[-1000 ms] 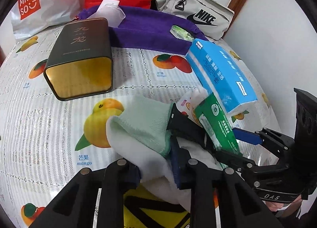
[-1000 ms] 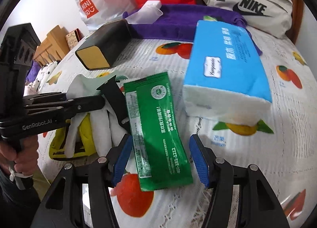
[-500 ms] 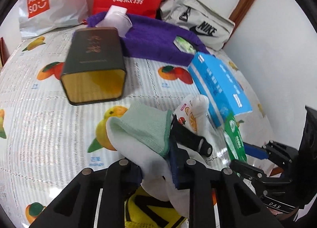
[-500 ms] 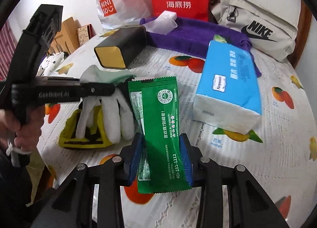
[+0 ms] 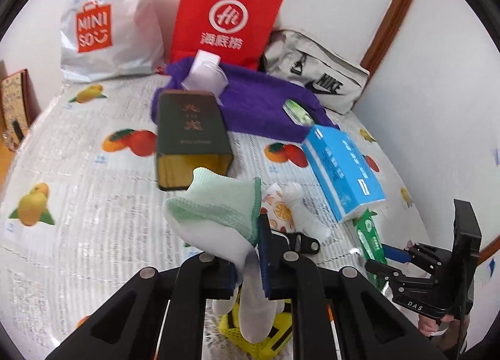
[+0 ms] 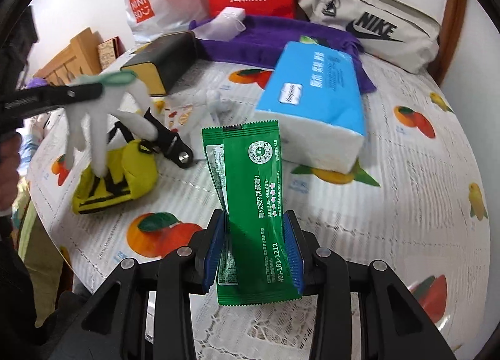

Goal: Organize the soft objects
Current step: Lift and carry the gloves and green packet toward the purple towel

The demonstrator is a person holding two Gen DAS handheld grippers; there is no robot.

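Everywhere, a fruit-print tablecloth (image 6: 390, 203) covers the table beside white walls (image 5: 437, 94).

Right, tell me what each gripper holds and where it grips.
Left gripper: the white glove, pinched near its green cuff. Right gripper: the green packet, clamped across its lower half.

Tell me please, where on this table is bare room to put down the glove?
Bare tablecloth lies left of the dark tin. Another free patch is right of the blue tissue pack. Crowded: around the yellow pouch, black clip and purple towel.
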